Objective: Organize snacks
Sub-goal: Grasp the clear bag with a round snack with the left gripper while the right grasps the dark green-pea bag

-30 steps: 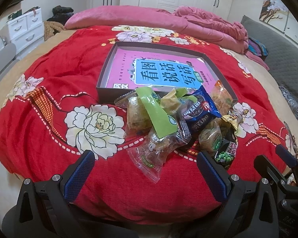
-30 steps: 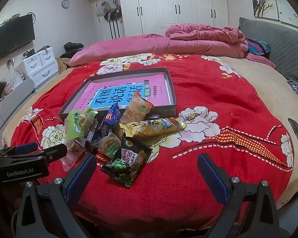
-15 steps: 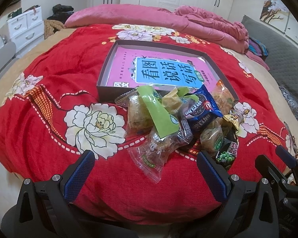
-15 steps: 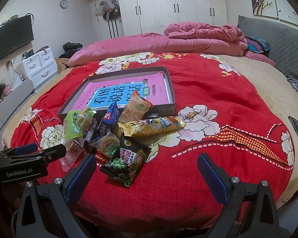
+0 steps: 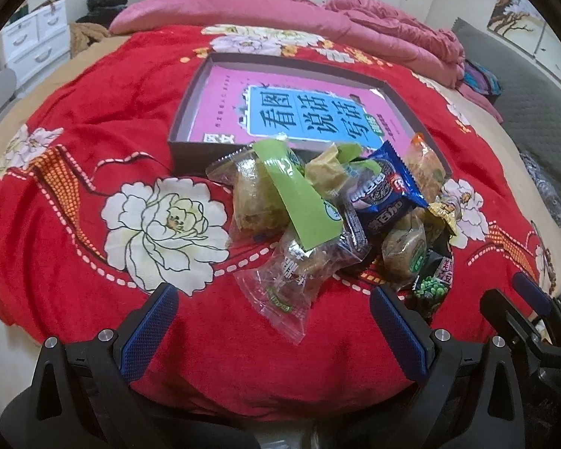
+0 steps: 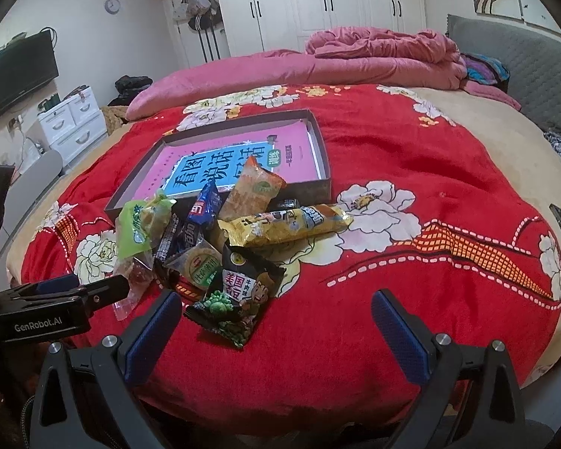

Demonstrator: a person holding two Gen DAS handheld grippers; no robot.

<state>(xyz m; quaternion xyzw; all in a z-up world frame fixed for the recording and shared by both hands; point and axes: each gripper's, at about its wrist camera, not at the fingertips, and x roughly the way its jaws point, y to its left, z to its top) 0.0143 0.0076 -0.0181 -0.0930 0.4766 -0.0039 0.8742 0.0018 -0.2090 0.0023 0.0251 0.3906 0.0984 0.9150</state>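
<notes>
Since the frame a second earlier, the left hand-held gripper (image 5: 273, 331) has closed in on the snack pile (image 5: 329, 213), which lies on the red bedspread (image 5: 74, 224) against the box (image 6: 319, 187). Both it and the right hand-held gripper (image 6: 276, 331) hang spread wide, empty. Lower packets are partly buried; the yellow bar (image 6: 286, 224) lies lengthwise left-right.

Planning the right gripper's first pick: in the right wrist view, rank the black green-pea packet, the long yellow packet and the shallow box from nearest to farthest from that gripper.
1. black green-pea packet: nearest, just ahead of the right gripper, toward its left finger.
2. long yellow packet: behind it, mid-pile.
3. shallow box: farthest, beyond the pile.
</notes>
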